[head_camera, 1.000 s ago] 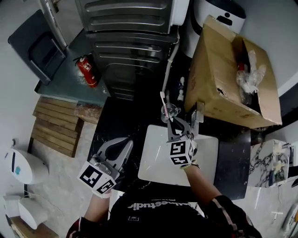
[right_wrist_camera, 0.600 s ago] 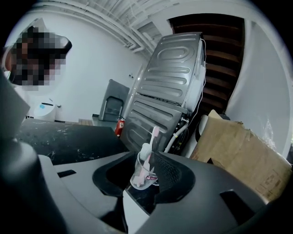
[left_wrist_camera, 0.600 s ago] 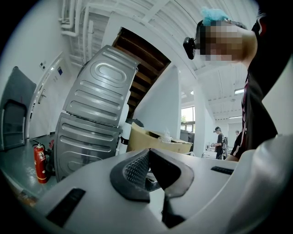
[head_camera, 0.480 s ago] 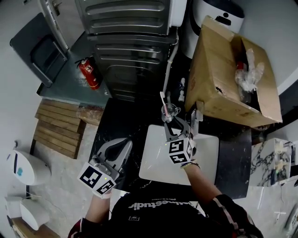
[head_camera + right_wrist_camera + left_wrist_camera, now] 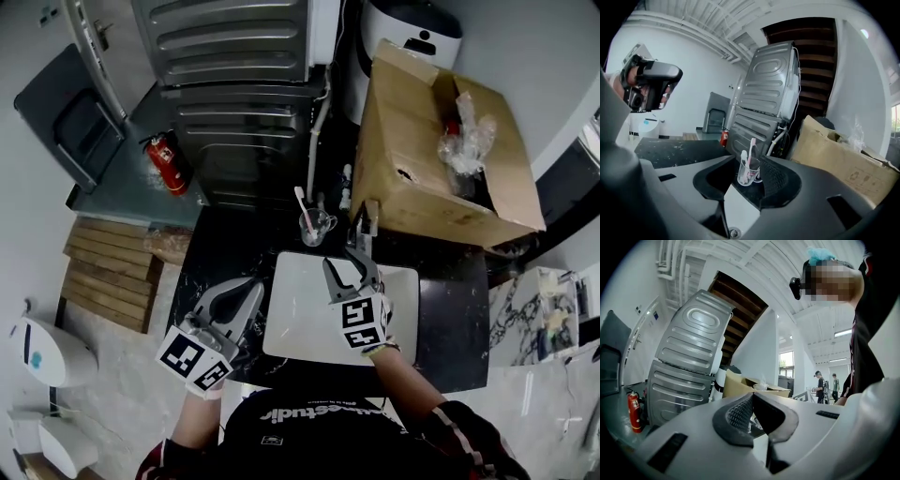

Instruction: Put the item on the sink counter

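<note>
Right gripper view: right tongs (image 5: 746, 165) opening wide, empty, cup (image 5: 746, 175) ahead; left tongs (image 5: 752, 399) together

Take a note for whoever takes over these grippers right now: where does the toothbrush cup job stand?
The left gripper is shut and empty, held low, left of the sink.
The right gripper is over the sink, its fingers opening with nothing between them.
The toothbrush cup stands upright on the counter behind the sink, free, just ahead of the right fingers.
Done: cup placed.
Left: probably just draw the right gripper clear.
</note>
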Demonstrator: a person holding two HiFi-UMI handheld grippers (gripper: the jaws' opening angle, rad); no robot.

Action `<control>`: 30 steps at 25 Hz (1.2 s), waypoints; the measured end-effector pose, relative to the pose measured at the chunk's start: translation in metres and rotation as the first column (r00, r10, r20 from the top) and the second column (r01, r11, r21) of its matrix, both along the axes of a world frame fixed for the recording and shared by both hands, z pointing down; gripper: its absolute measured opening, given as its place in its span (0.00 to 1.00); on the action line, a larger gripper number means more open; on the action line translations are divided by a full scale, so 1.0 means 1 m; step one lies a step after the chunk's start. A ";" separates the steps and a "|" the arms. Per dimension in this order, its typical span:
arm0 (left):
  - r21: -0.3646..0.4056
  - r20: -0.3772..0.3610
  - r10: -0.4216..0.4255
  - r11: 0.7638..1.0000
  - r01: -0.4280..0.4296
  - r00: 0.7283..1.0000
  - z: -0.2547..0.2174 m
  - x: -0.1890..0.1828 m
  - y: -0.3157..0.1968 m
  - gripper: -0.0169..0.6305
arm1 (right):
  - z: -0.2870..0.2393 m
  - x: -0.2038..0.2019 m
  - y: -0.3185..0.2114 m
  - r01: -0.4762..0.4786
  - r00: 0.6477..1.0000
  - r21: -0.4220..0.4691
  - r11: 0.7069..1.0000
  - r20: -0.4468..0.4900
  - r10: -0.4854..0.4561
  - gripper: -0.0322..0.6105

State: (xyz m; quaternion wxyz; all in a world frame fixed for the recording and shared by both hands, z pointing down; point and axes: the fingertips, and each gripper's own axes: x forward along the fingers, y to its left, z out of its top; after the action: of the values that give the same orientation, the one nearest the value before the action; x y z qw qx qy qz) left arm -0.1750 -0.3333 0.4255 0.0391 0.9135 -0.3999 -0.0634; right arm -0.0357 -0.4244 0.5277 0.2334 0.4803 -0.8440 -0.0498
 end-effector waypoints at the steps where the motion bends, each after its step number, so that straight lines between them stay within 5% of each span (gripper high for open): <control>1: 0.007 0.002 0.010 1.000 -0.010 1.000 -0.003 0.008 0.003 0.05 | -0.008 0.007 0.008 -0.001 1.000 0.004 1.000 0.023 0.001 0.32; 7: 0.038 0.004 0.097 0.995 -0.097 0.995 -0.020 0.064 0.020 0.05 | -0.062 0.053 0.060 -0.020 0.985 0.042 0.999 0.170 0.012 0.30; 18: 0.083 0.023 0.272 0.958 -0.273 0.962 -0.040 0.172 0.052 0.05 | -0.123 0.119 0.151 0.024 0.939 0.104 0.994 0.340 -0.058 0.11; 30: 0.070 -0.052 0.307 0.950 -0.303 0.950 -0.048 0.208 0.062 0.05 | -0.123 0.161 0.171 -0.023 0.920 0.077 0.997 0.393 -0.009 0.11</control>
State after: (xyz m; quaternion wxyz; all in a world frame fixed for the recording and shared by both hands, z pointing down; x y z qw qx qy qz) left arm 0.0333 -0.2711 0.3777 0.0328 0.9626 -0.2506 -0.0972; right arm 0.1250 -0.2532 0.4050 0.0402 0.4926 -0.8692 0.0143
